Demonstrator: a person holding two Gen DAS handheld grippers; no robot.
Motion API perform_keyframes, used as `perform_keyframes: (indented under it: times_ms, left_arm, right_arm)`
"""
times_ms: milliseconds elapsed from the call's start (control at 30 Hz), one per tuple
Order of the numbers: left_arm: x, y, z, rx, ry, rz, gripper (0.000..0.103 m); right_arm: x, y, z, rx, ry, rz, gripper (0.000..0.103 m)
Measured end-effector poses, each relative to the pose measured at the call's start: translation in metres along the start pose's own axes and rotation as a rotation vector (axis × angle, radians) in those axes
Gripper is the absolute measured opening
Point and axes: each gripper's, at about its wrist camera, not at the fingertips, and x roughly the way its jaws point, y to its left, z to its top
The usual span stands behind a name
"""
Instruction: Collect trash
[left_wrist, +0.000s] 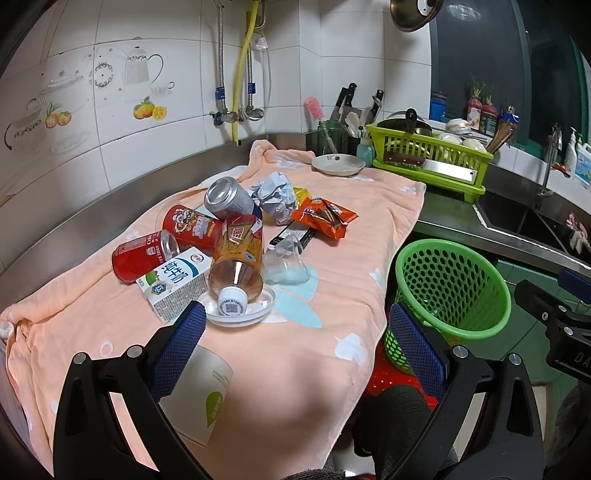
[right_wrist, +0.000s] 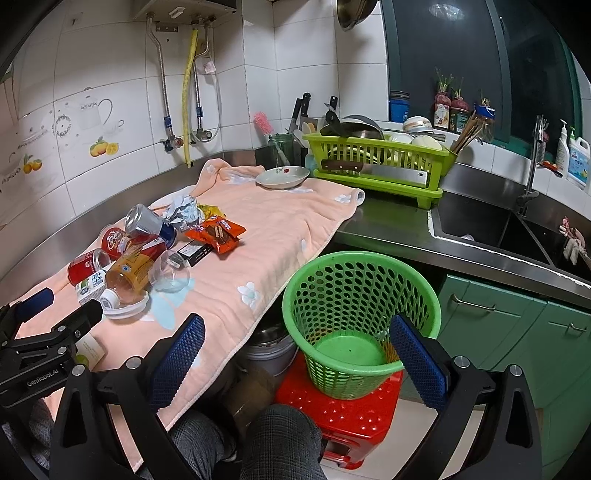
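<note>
Start of collection: both tools, left tool (left_wrist: 297, 328) and right tool (right_wrist: 297, 343), gape wide, empty. Green basket (right_wrist: 360, 291) bare. Next, likely grab tea bottle (left_wrist: 238, 258), mid-frame.

Towel (left_wrist: 332, 236): I see peach, with white flowers and a pale blue patch.
Bin (right_wrist: 360, 325): green, perforated mesh, between my right pads.
Stool (right_wrist: 343, 410): red, dotted.
Rack (right_wrist: 380, 162): lime green.
Pads (left_wrist: 181, 339): blue, textured.
Cans (left_wrist: 144, 253): red; another (left_wrist: 229, 197) silver.
Wrapper (left_wrist: 325, 218): orange.

Bare towel (left_wrist: 343, 236) right of trash pile (left_wrist: 229, 229); green basket (right_wrist: 360, 295) mouth unobstructed.
</note>
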Motion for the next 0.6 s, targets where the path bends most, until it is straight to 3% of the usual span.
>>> perform_keyframes:
  times_ms: [600]
  left_arm:
    - [0.0051, 0.0009, 0.0016, 0.001, 0.007, 0.004, 0.098]
  right_arm:
    - [0.0088, 0.0018, 0.0028, -0.004, 0.008, 0.005, 0.097]
